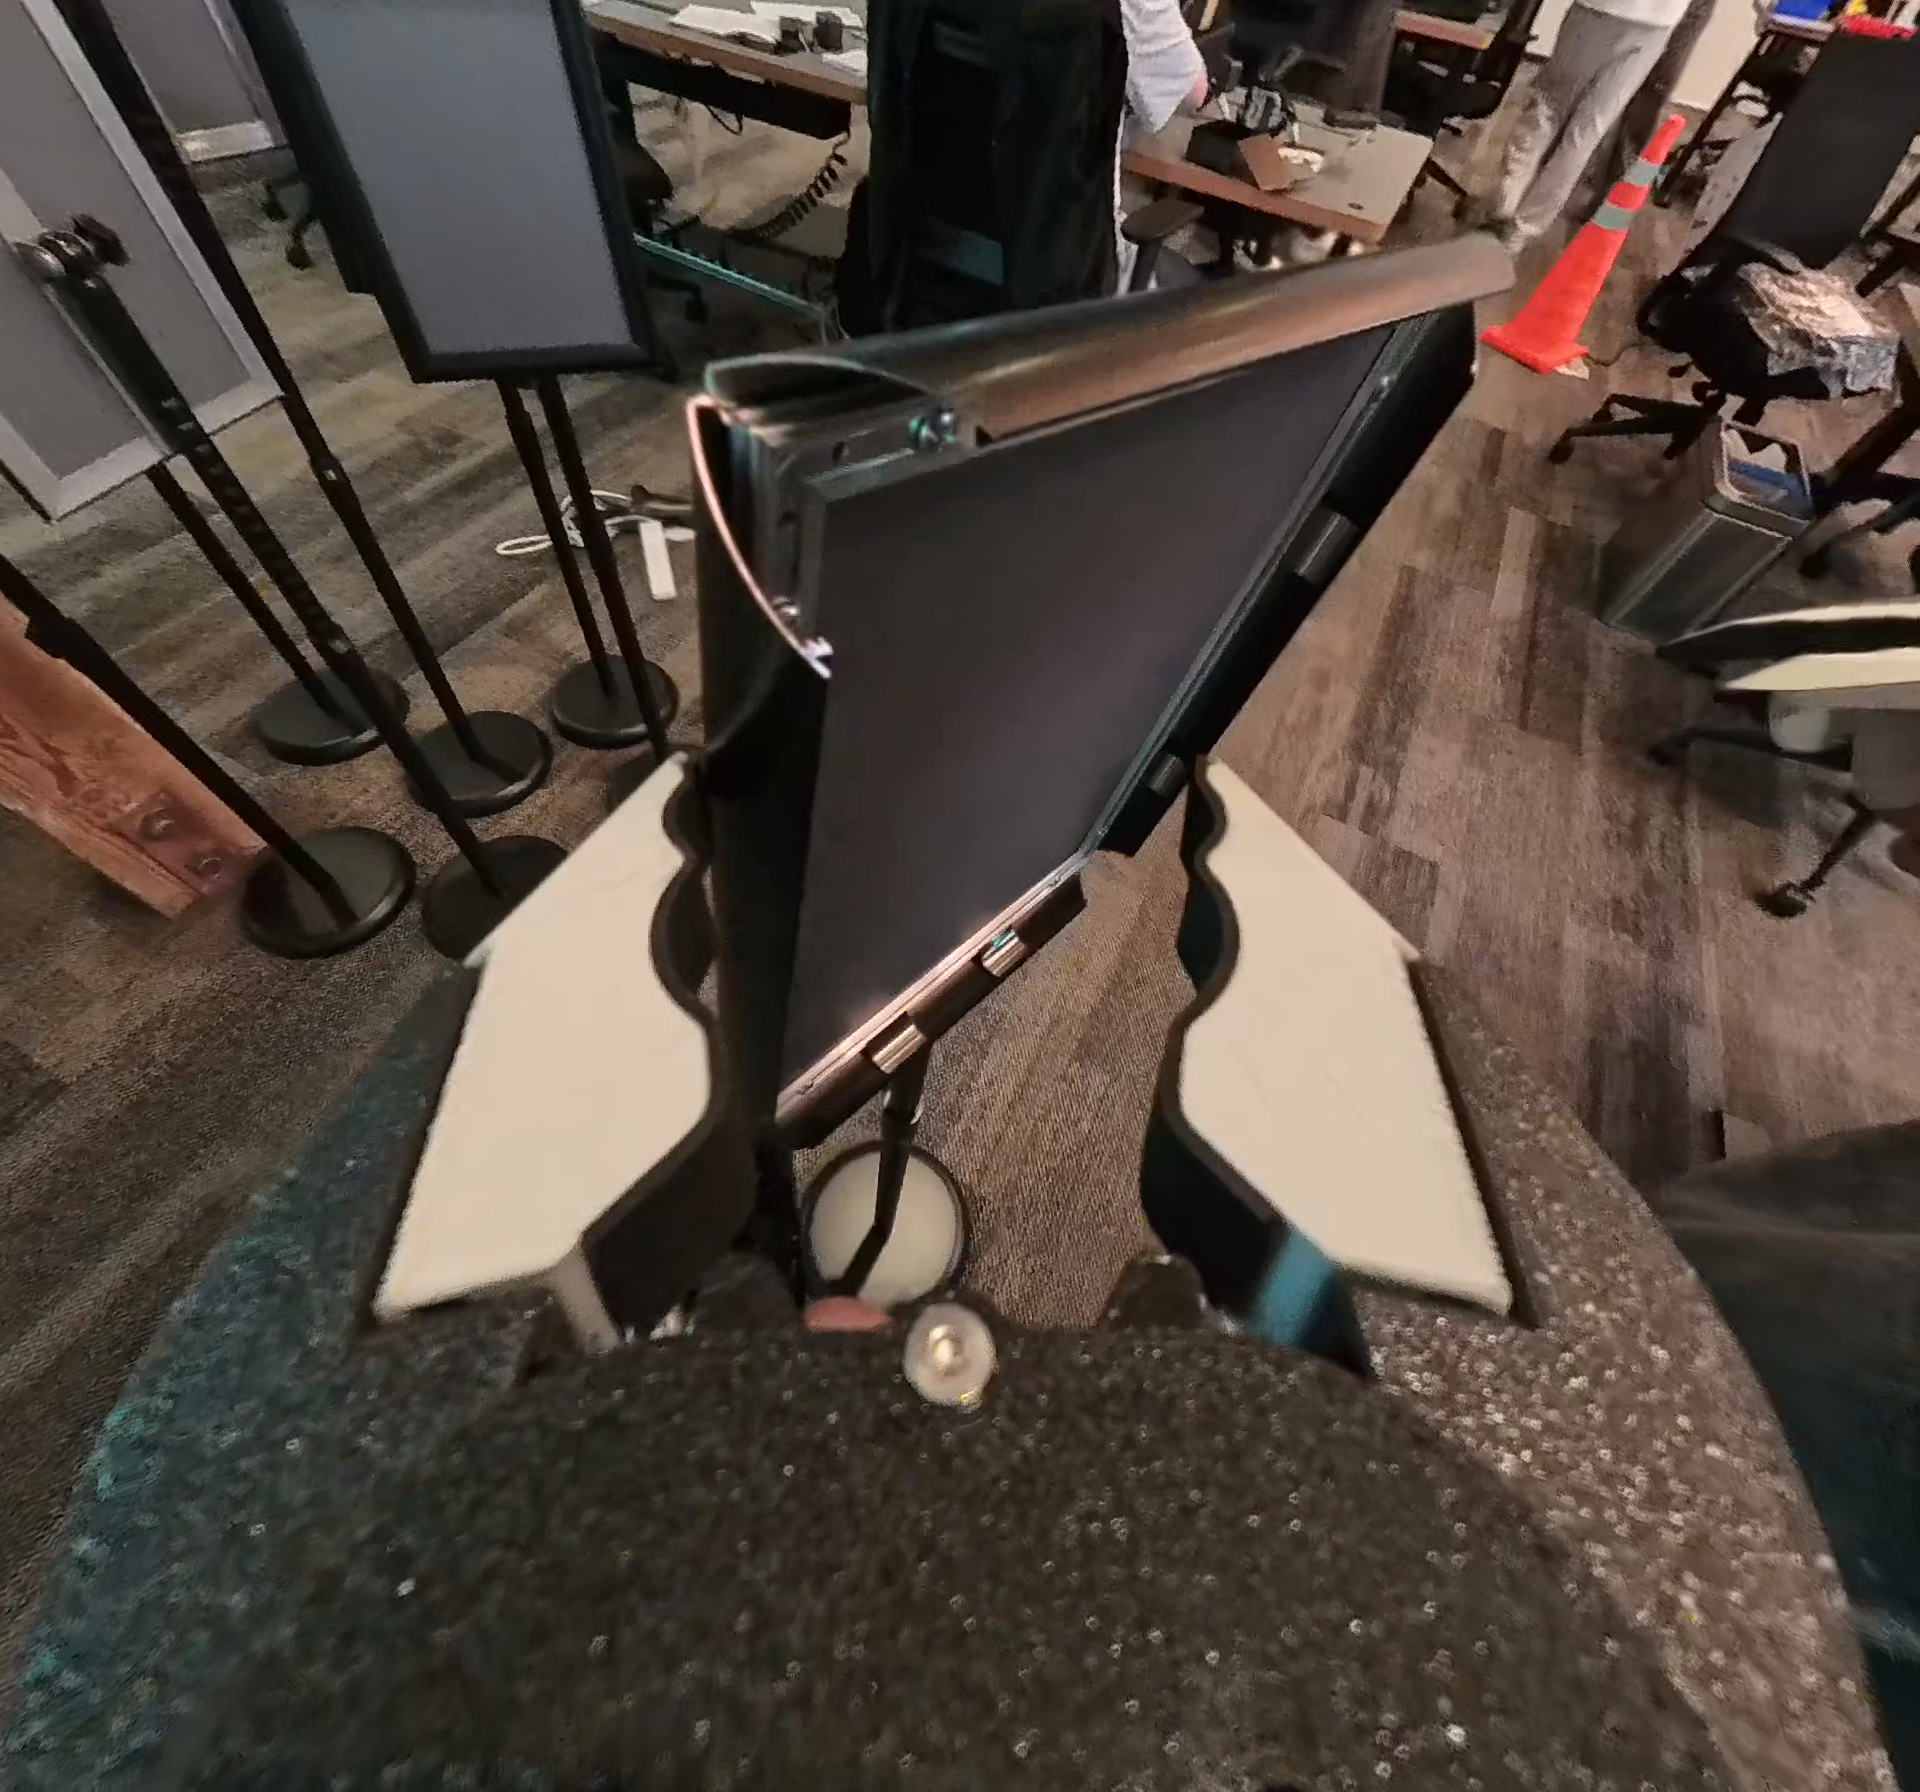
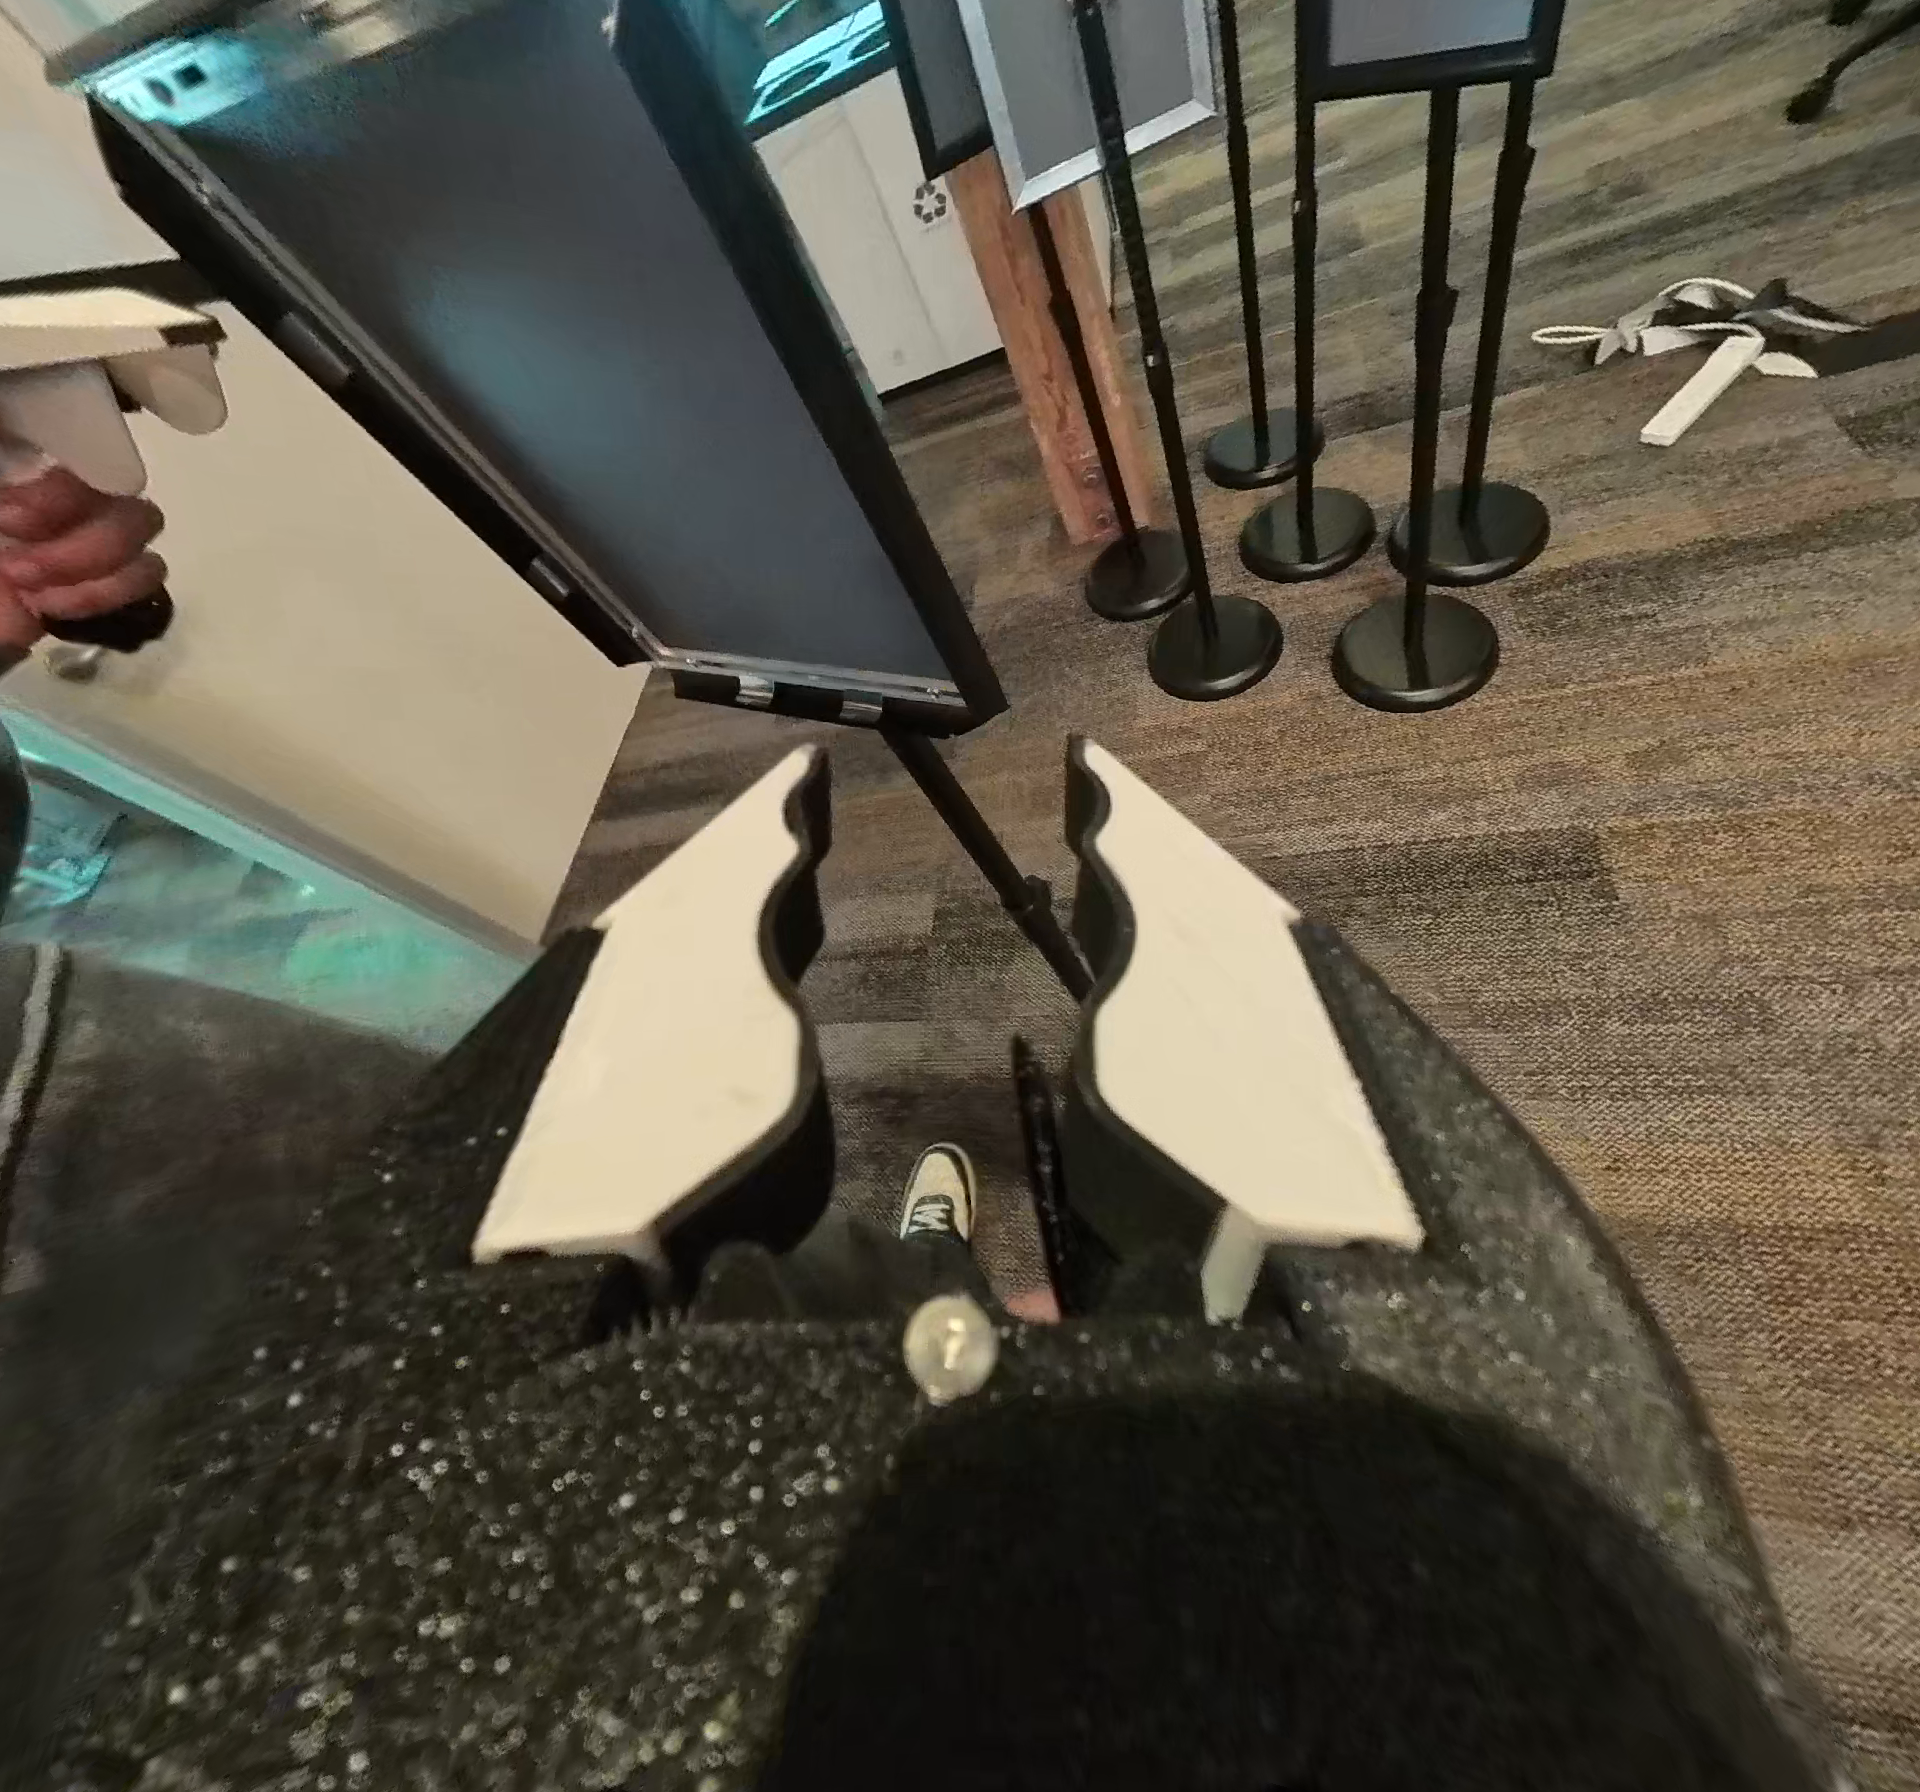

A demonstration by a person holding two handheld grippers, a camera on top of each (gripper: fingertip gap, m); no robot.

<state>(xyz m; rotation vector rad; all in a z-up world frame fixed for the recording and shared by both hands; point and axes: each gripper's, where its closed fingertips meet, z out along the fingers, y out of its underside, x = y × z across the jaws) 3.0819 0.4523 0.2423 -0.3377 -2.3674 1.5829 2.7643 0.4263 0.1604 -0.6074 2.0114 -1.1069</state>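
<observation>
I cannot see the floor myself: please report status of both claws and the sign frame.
Left claw open, straddling the sign frame. Right claw open, empty, near the frame's pole. Other sign stands beyond.

Striped carpet floor (image 2: 1455, 911) bears round stand bases (image 2: 1415, 651) and perhaps a power strip (image 2: 1704, 397).

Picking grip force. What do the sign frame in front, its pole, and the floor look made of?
Sign frame: looks like black metal with a satin sheen; its opened top rail catches highlights and shows a screw. Its panel is dark and matte, material unclear. Pole: thin black tube, probably painted metal. Floor: flat carpet in brown-grey streaks, a woven look.
</observation>
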